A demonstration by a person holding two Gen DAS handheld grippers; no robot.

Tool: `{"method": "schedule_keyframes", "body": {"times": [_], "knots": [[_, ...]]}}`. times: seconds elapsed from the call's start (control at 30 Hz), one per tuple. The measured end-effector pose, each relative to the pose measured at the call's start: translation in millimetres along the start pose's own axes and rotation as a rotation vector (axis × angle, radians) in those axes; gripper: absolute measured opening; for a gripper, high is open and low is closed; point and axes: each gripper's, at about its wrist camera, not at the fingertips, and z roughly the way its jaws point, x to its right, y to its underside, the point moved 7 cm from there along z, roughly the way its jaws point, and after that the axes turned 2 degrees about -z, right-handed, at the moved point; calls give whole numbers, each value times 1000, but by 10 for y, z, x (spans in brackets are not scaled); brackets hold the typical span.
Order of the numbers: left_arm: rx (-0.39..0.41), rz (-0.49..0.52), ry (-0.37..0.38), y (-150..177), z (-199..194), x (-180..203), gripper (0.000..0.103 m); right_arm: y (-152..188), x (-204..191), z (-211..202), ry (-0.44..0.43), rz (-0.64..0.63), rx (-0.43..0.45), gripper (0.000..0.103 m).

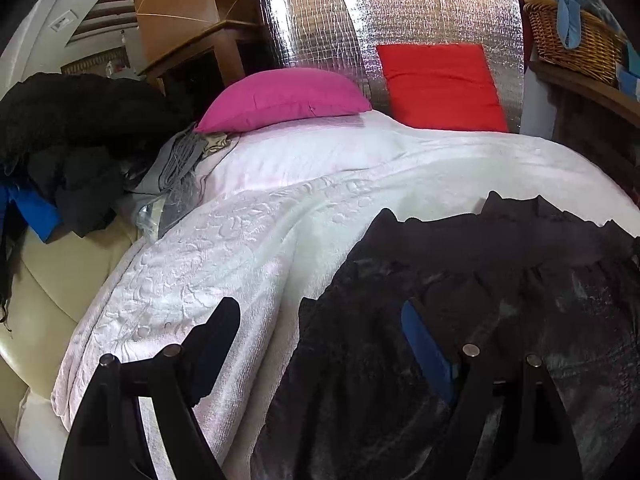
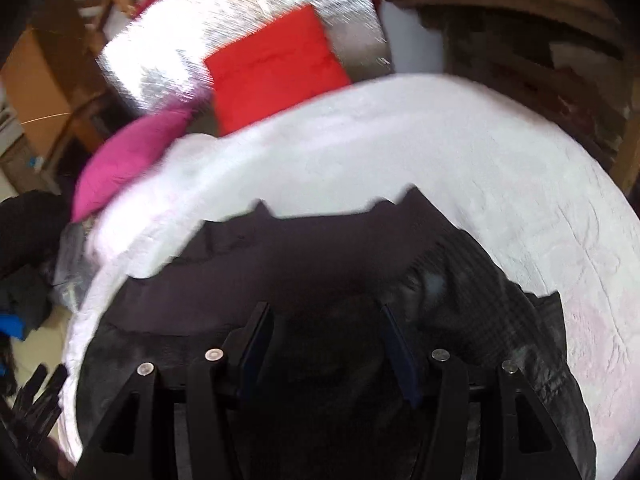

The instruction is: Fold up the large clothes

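A large black garment (image 1: 480, 280) lies spread on a white bedspread (image 1: 248, 240). In the left wrist view it fills the lower right; its scalloped far edge points toward the pillows. My left gripper (image 1: 320, 320) is open above the garment's left edge, one finger over the bedspread, the other over the cloth, holding nothing. In the right wrist view, which is motion-blurred, the garment (image 2: 320, 264) lies below my right gripper (image 2: 326, 320), which is open and empty just above the cloth.
A pink pillow (image 1: 280, 98) and a red pillow (image 1: 440, 84) lean at a silver foil headboard (image 1: 400, 20). A heap of dark clothes (image 1: 72, 140) sits at the bed's left side. A wicker basket (image 1: 576, 40) stands on a wooden shelf at right.
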Motion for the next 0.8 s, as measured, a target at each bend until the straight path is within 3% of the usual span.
{"method": "schedule_keyframes", "body": {"times": [0.17, 0.33, 0.47, 0.57, 0.67, 0.8], "knots": [[0, 16, -11, 10, 7, 35, 83, 82, -412, -38, -84, -115, -6, 60], [-44, 39, -5, 73, 106, 70, 83, 291, -500, 392, -50, -139, -168, 60], [-87, 5, 60, 81, 147, -8, 83, 271, -486, 353, -78, -137, -189, 60], [-92, -46, 167, 24, 102, -159, 88, 147, -335, 54, -131, -103, -141, 64], [-119, -95, 290, 37, 115, -306, 92, 6, -49, -305, -161, -56, -39, 82], [-164, -123, 355, 88, 167, -458, 92, -40, 529, -632, -193, 58, 5, 82]]}}
